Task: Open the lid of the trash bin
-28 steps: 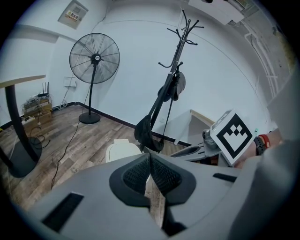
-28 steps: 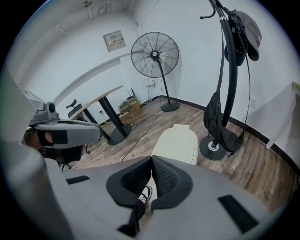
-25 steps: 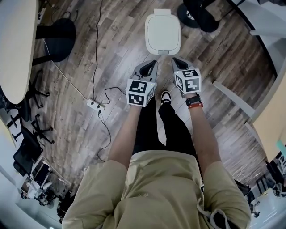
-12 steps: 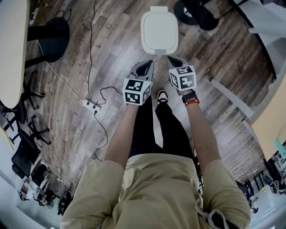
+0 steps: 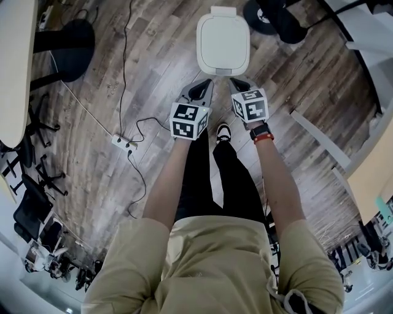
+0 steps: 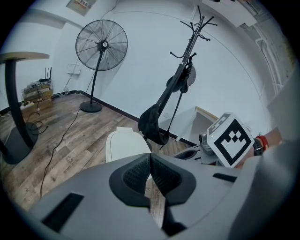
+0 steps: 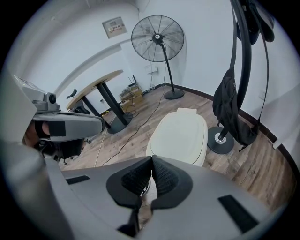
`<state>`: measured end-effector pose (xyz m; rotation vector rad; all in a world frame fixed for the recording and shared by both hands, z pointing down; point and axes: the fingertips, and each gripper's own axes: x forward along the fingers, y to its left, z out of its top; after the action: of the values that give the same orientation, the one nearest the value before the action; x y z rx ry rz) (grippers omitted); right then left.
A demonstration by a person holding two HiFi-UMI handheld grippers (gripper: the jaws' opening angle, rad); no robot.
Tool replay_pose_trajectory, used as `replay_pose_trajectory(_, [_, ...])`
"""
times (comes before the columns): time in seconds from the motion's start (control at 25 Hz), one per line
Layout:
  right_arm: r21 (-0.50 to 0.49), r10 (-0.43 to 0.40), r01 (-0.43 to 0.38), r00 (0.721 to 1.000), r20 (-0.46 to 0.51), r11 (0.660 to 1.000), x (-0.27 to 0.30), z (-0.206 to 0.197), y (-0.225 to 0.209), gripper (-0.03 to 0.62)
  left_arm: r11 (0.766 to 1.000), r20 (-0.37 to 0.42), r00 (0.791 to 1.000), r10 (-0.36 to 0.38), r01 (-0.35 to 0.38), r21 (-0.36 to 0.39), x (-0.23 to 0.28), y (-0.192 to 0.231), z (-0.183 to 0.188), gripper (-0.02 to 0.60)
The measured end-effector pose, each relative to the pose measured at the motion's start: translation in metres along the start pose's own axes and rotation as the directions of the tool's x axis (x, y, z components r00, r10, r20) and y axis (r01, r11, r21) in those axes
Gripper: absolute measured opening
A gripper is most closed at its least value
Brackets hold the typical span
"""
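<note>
Left gripper (image 5: 204, 86) and right gripper (image 5: 238, 83) sit side by side above the wood floor (image 5: 153, 73), both with jaws pressed together and nothing between them. Just beyond their tips stands the white trash bin (image 5: 223, 68) with its lid (image 5: 223, 38) down. The coat stand base (image 5: 270, 18) is far right.

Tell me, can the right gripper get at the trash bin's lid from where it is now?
Probably yes. The right gripper, jaws together and empty, hangs just short of the near edge of the closed lid, and nothing stands between them in the head view or the right gripper view.
</note>
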<state>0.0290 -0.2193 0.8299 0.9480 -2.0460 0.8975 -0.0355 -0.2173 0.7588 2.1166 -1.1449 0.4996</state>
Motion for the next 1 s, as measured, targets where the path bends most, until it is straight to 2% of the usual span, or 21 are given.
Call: replay_pose_trajectory(1.0, [0.005,0.005,-0.005,0.999,-0.050,1.000,0.066,-0.016,-0.021,0.017,0.999,-0.017,1.000,-0.020,0.020,-0.028,0.041,0.031,-0.024,0.023])
